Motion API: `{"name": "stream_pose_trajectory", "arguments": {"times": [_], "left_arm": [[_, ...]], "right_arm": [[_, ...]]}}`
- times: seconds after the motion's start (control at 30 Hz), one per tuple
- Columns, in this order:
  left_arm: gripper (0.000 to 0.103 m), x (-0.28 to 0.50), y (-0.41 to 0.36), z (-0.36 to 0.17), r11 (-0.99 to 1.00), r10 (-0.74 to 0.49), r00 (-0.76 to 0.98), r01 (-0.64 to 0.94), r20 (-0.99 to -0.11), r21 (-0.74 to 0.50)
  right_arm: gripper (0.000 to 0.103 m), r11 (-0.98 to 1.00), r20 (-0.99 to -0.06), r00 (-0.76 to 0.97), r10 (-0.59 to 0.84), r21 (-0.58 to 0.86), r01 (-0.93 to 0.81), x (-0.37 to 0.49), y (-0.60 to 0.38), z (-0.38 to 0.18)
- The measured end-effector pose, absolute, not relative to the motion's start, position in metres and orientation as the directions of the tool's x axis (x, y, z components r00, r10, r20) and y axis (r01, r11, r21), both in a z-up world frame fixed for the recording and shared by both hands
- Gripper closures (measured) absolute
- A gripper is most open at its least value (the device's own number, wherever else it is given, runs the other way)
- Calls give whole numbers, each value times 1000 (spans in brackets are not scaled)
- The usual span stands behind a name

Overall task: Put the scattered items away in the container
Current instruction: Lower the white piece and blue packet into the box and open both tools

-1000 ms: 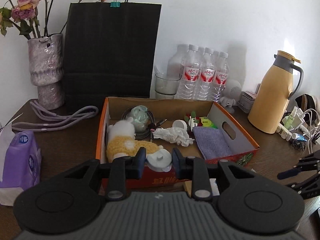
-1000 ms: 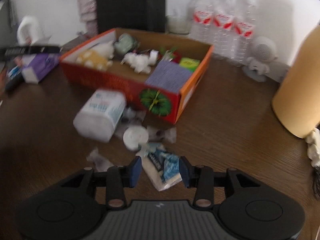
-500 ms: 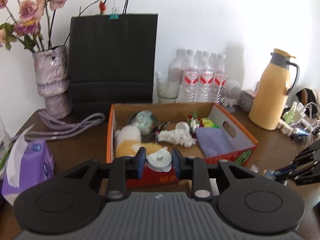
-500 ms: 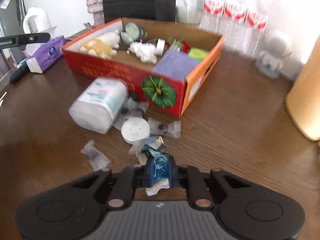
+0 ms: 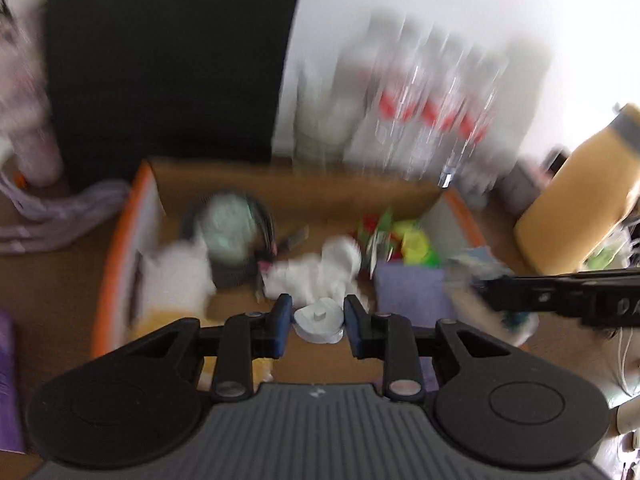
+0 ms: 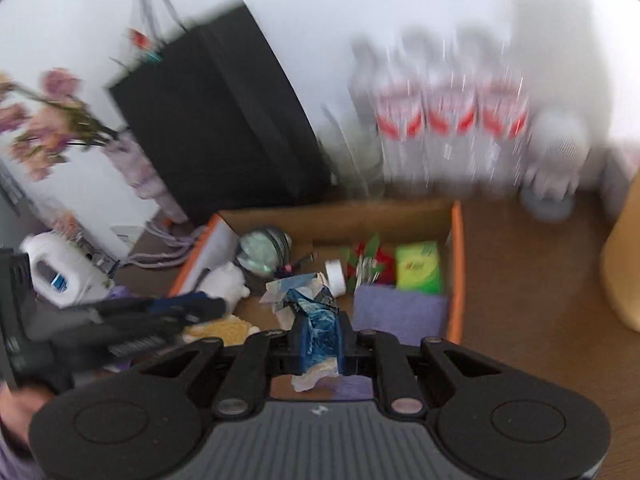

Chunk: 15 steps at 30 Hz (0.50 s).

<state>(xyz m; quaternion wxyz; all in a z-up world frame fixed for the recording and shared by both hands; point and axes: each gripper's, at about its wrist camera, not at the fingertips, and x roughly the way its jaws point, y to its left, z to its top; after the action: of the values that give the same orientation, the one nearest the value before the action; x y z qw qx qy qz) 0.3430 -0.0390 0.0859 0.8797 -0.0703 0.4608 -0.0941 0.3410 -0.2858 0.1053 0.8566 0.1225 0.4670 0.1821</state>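
Behind the cardboard box (image 6: 456, 240) stand water bottles (image 6: 448, 128), while above it the right gripper (image 6: 320, 344) pinches a blue wrapper (image 6: 316, 320) and the left gripper (image 5: 318, 320), partly closed, clasps a white cap (image 5: 320, 318), both seemingly poised for dropping inside.

bottles (image 6: 448, 128) behind box (image 6: 456, 264) — paper bag (image 6: 224, 120) left, cloth (image 6: 400, 312) inside

Left claw (image 5: 316, 318) angled down, jaws part-closed, gripping. Right claw (image 6: 319, 338) angled down, jaws pinched nearly together.
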Motion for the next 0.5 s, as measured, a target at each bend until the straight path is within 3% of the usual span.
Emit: {"name": "stream_pose_trajectory", "arguments": {"times": [0.13,0.23,0.3,0.37,0.43,0.5], "left_arm": [[74,354,-33,57,975,-219,516,83,-828,-207],[68,350,-23,53,972,-234,498,96,-835,-216],[66,347,-18,58,971,-236,503,96,-831,-217],[57,345,-12,67,972,-231,529,81,-817,-222],[55,342,-7,79,972,-226,551,78,-803,-220],[53,337,-3,89,972,-223,567,71,-793,-222]], "right_arm": [[90,911,-819,403,409,395,-121,363,-260,51],[90,916,-850,348,396,394,-79,373,-249,22],[83,911,-861,311,404,410,-49,375,-243,10],[80,893,-854,279,439,448,-35,374,-241,6],[79,891,-845,302,440,452,-33,369,-242,17],[67,896,-837,341,428,442,-39,365,-247,37]]}}
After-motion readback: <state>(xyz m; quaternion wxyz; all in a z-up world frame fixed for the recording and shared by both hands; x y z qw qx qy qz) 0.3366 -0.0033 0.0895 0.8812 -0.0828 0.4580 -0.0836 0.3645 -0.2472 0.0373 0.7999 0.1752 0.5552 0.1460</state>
